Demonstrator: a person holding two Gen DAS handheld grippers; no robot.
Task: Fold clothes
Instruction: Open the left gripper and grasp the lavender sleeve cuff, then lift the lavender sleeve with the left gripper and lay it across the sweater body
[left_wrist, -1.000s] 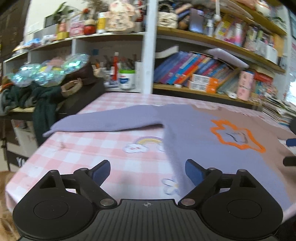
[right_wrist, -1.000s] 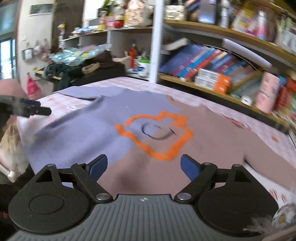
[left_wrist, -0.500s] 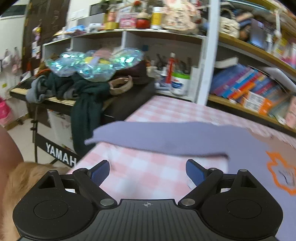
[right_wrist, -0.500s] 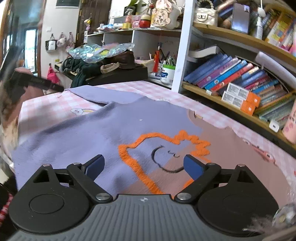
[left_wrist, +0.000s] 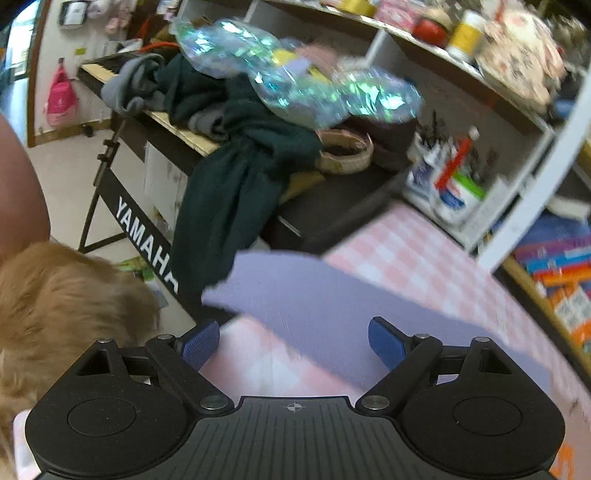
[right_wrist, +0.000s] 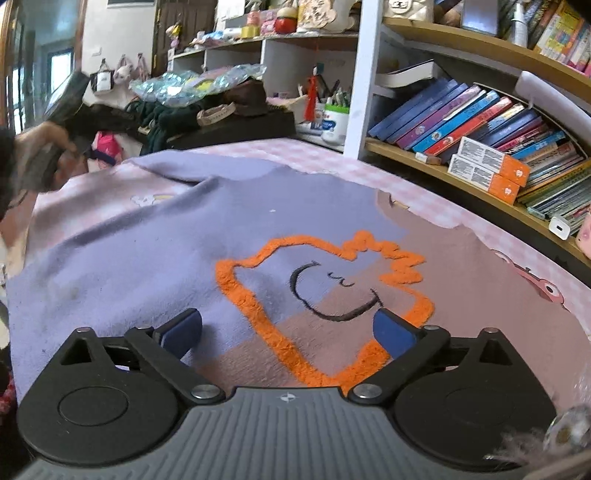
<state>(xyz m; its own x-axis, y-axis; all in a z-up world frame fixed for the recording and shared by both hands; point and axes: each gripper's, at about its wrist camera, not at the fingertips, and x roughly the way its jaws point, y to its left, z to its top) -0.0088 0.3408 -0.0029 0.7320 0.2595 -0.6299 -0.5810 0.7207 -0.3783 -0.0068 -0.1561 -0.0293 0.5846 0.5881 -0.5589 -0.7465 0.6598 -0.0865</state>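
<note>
A sweater, purple (right_wrist: 155, 251) on its left half and brown on its right, lies flat on the pink checked tablecloth (right_wrist: 325, 155), with an orange-outlined cartoon (right_wrist: 317, 280) on the chest. My right gripper (right_wrist: 287, 335) hovers over that cartoon; its jaws are opening and nothing is gripped between them. The purple sleeve (left_wrist: 314, 295) stretches to the table's left edge, where its cuff overhangs. My left gripper (left_wrist: 293, 345) hangs just above this sleeve. Its jaws are wide, closing slightly, and its pads do not press the cloth.
A Yamaha keyboard (left_wrist: 144, 236) piled with dark green clothes (left_wrist: 236, 177) stands left of the table. A golden-furred animal (left_wrist: 62, 306) is low at the table's left corner. Bookshelves (right_wrist: 480, 125) and a pen pot (left_wrist: 454, 192) line the far side. A blurred hand (right_wrist: 40, 147) shows at the left.
The left gripper's view swung left along the purple sleeve to its cuff and rolled. The right gripper closed in on the orange cartoon and its jaws widened.
</note>
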